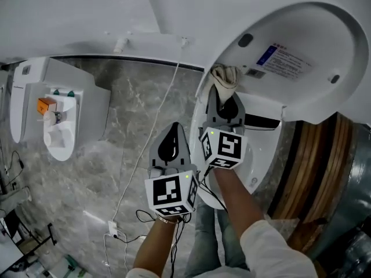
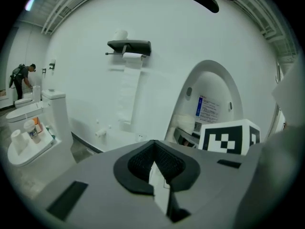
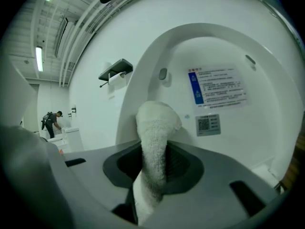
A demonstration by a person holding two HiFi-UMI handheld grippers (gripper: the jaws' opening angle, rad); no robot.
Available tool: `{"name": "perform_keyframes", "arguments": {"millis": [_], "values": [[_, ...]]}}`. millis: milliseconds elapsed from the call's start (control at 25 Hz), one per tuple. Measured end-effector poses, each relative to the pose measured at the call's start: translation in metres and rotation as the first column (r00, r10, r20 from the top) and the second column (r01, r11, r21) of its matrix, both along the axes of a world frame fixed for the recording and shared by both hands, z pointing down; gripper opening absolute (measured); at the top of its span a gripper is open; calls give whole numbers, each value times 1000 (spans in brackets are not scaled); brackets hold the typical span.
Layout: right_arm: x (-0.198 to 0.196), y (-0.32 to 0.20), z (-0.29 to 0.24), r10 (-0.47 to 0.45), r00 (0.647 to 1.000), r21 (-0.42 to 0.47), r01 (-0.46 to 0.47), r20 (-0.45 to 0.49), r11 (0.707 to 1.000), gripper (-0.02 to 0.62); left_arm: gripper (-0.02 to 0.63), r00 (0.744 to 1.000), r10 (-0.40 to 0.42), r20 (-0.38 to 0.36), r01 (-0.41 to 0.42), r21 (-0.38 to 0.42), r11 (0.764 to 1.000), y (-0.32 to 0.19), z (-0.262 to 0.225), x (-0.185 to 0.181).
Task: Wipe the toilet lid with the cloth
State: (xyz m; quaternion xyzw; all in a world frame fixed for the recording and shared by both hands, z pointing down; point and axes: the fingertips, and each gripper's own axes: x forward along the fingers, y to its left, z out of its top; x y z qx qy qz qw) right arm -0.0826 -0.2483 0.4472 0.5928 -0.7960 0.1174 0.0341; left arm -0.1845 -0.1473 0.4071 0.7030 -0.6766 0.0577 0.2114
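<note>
Right gripper (image 3: 153, 166) jaws clamp the cloth (image 3: 155, 128); at one o'clock, the toilet lid (image 3: 267, 128) bears an illegible blue-edged label (image 3: 217, 86). Left gripper (image 2: 155, 168) jaws closed, empty.

The raised toilet lid (image 1: 301, 45) blocks ahead; open floor (image 1: 133, 114) lies left, toward a second toilet (image 1: 87, 100).

**A row of toilets in a high hall, not a home bathroom**

The raised toilet lid (image 1: 301, 45) stands against a long white wall. A paper holder (image 2: 129, 46) hangs on that wall to the lid's left. Further left is a second toilet (image 1: 55, 106), and beyond it a person (image 2: 21, 78) bends over another. Below the lid, a loose cable (image 1: 165, 106) crosses the grey marbled floor (image 1: 127, 155). Strip lights (image 3: 39, 58) hang high above.
</note>
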Motion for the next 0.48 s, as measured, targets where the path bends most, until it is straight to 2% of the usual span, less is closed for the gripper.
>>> {"name": "perform_keyframes", "arguments": {"millis": [120, 240, 360, 480], "values": [[-11, -5, 10, -3, 1000, -7, 3, -26, 1000, 84, 0, 1000, 5, 0, -5, -17, 1000, 4, 10, -4], [-1, -9, 16, 22, 999, -14, -23, -44, 1000, 84, 0, 1000, 22, -9, -22, -25, 999, 0, 15, 4], [34, -12, 24, 83, 996, -26, -84, -45, 996, 84, 0, 998, 57, -16, -58, -23, 998, -10, 16, 23], [88, -13, 30, 166, 985, -41, -168, -47, 985, 84, 0, 994, 108, -28, -108, -25, 994, -20, 17, 54]]}}
